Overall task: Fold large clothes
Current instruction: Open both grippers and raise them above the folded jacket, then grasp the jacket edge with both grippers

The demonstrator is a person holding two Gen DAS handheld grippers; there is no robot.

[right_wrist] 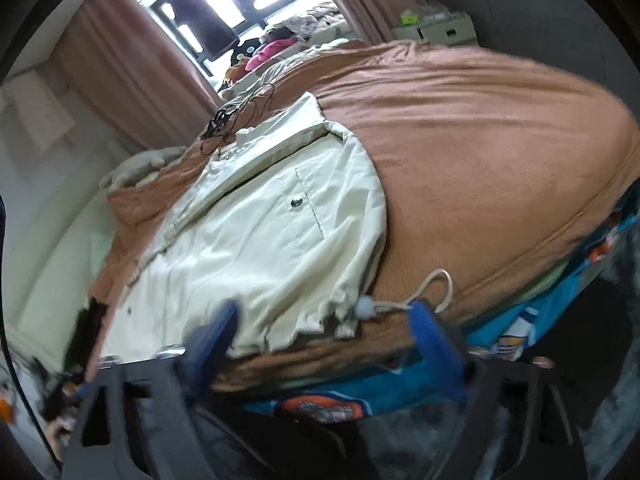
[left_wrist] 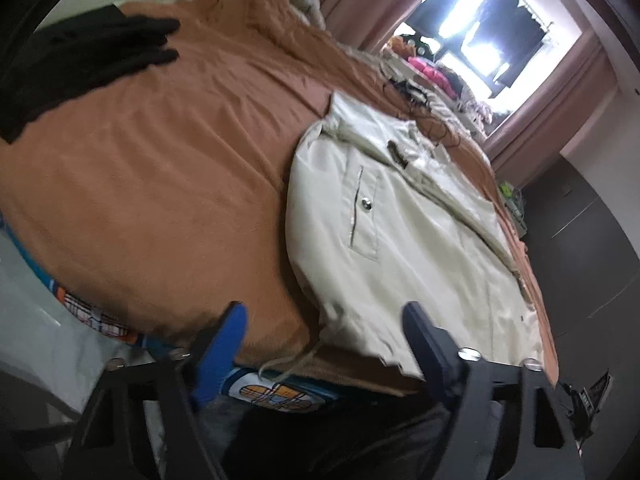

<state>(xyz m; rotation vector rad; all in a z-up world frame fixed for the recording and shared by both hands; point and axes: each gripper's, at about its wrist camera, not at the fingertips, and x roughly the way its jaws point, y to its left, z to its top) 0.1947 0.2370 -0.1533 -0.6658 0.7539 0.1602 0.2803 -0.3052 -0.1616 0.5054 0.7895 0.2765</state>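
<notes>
Blue-padded fingers (left_wrist: 228, 340) of the left tool (left_wrist: 326, 344) are seen spread apart at the near edge of the bed (left_wrist: 160, 200), with nothing gripped; between them lie the hem of the cream jacket (left_wrist: 400, 248) and a loose drawstring (left_wrist: 288, 364). No contact between pads and cloth can be made out, though motion blur leaves this slightly uncertain. The right tool (right_wrist: 324, 332) is likewise held with its jaws apart over the same near edge, and nothing is held by it. Its right-hand fingertip (right_wrist: 428, 320) is seen just beside the cord loop (right_wrist: 436, 288) and the white toggle (right_wrist: 366, 307) at the jacket's hem corner; whether it touches the cord cannot be told.

A patterned blue sheet (right_wrist: 420, 388) is exposed below the orange-brown blanket (right_wrist: 500, 152) along the bed's near edge. The cream jacket is laid flat on the blanket, its hem at the near edge and its collar pointing toward the far edge. A snap-buttoned chest pocket (left_wrist: 362, 212) is visible on it.

A black garment (left_wrist: 80, 60) is laid toward the far left corner of the bed in the left view. Dark tangled cables (right_wrist: 236, 116) rest on the blanket just beyond the collar. Farther off, a heap of clothes (right_wrist: 276, 46) with a pink item is piled by the bright window (left_wrist: 480, 28), framed by pink curtains (right_wrist: 132, 60).
</notes>
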